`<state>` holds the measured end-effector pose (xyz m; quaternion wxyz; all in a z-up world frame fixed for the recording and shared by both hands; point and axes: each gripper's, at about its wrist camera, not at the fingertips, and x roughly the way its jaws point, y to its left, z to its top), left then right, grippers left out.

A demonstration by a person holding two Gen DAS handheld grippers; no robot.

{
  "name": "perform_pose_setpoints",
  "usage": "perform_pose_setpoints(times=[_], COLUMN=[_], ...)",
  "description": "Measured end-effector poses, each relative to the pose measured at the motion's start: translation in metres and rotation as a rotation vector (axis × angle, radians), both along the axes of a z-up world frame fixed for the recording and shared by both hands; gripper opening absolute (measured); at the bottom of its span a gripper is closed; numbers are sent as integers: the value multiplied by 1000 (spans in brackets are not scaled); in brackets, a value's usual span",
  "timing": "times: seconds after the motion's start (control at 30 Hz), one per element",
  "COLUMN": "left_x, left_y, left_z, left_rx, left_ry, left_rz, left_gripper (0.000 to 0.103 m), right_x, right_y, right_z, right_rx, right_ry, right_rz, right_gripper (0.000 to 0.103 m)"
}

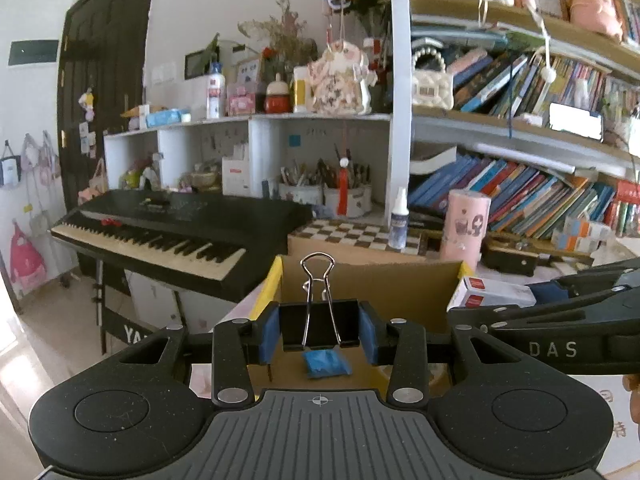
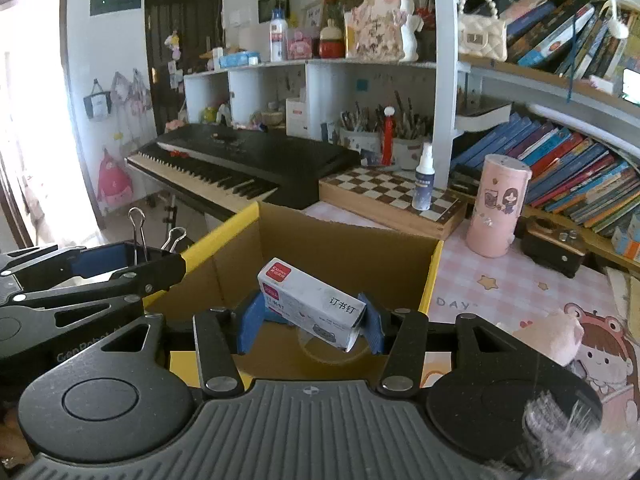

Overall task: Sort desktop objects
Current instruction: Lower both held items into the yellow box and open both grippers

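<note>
Nearest the left wrist camera, the left claw is clamped on a black binder clip, its blue pads pressing the clip's two ends while the wire handles stand upright at 12 o'clock. In the right wrist view the right claw is clamped on a small white staple box, gripped across its short ends and tilted, its low corner toward 4 o'clock. Both loads hang over the open cardboard box with the yellow rim, which sits on the bench covered in a pink checked cloth; a blue packet already lies on its floor. The clip is stiff spring steel, light and smooth, so the flat ends are a sound place to grip (the loose handles would swing). The staple box is thin card, light for its size yet dense inside, and would likely dent under a hard squeeze, so holding the ends rather than the broad faces seems wise. Past the carton, at 1 o'clock, lie a chessboard with a spray bottle on it and a pink canister near it; at 11 o'clock a keyboard stands beside the bench, with shelves of books at 2 o'clock.
</note>
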<state>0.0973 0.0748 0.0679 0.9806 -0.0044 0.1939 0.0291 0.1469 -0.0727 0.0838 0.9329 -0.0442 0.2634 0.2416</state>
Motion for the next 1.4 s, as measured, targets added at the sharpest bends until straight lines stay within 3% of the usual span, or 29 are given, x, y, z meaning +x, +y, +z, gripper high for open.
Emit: perform_pose_setpoints(times=[0.33, 0.67, 0.97, 1.23, 1.3, 1.4], left_x=[54, 84, 91, 90, 88, 84], left_y=[-6, -10, -14, -14, -14, -14], left_z=[-31, -53, -61, -59, -57, -53], left_rx=[-8, 33, 19, 8, 7, 11], left_ry=[176, 320, 370, 363, 351, 325], left_rz=[25, 23, 11, 13, 12, 19], left_gripper=[39, 39, 40, 40, 42, 52], right_x=[60, 110, 125, 133, 134, 133], right_y=[9, 35, 49, 52, 54, 52], right_z=[-24, -50, -62, -67, -67, -66], right_rx=[-104, -350, -491, -506, -504, -495], right_ry=[60, 113, 100, 145, 152, 153], right_rz=[97, 279, 410, 435, 431, 415], right_gripper=[49, 48, 49, 49, 49, 49])
